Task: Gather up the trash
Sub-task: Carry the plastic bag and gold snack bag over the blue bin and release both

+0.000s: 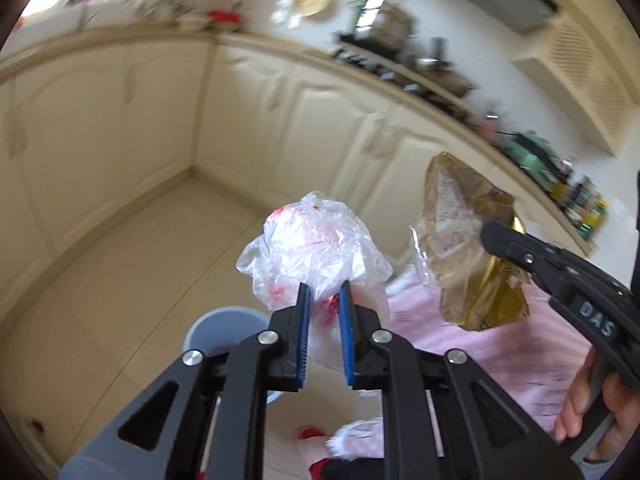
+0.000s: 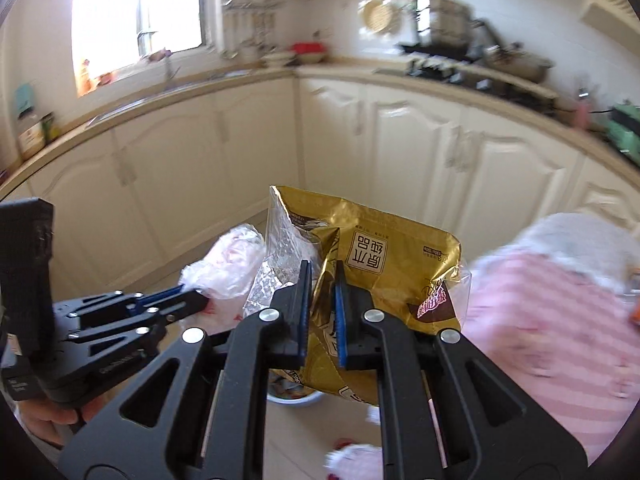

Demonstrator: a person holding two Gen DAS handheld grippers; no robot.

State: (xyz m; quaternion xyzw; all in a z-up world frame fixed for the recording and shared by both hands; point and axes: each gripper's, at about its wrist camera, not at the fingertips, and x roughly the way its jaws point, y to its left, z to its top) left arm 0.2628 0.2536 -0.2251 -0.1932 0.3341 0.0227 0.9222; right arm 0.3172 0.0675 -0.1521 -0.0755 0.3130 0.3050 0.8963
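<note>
My left gripper (image 1: pixel 325 294) is shut on a crumpled clear plastic bag with red print (image 1: pixel 316 248), held in the air over the kitchen floor. My right gripper (image 2: pixel 322 270) is shut on a gold snack wrapper with a clear edge (image 2: pixel 384 264). Seen from the left wrist, the right gripper (image 1: pixel 490 234) holds the gold wrapper (image 1: pixel 468 248) to the right of the plastic bag. From the right wrist, the left gripper (image 2: pixel 196 298) and its plastic bag (image 2: pixel 232 264) are at the left. A pale blue bin (image 1: pixel 224 330) stands on the floor just below the grippers, its rim (image 2: pixel 292 400) peeking out under the wrapper.
Cream cabinets (image 2: pixel 400 140) line the corner under a counter crowded with pots, a stove (image 2: pixel 440 64) and bottles. A sink and bright window (image 2: pixel 136 20) are at the left. A person's pink striped clothing (image 2: pixel 552 328) and slippers (image 2: pixel 356 460) are close at the right and below.
</note>
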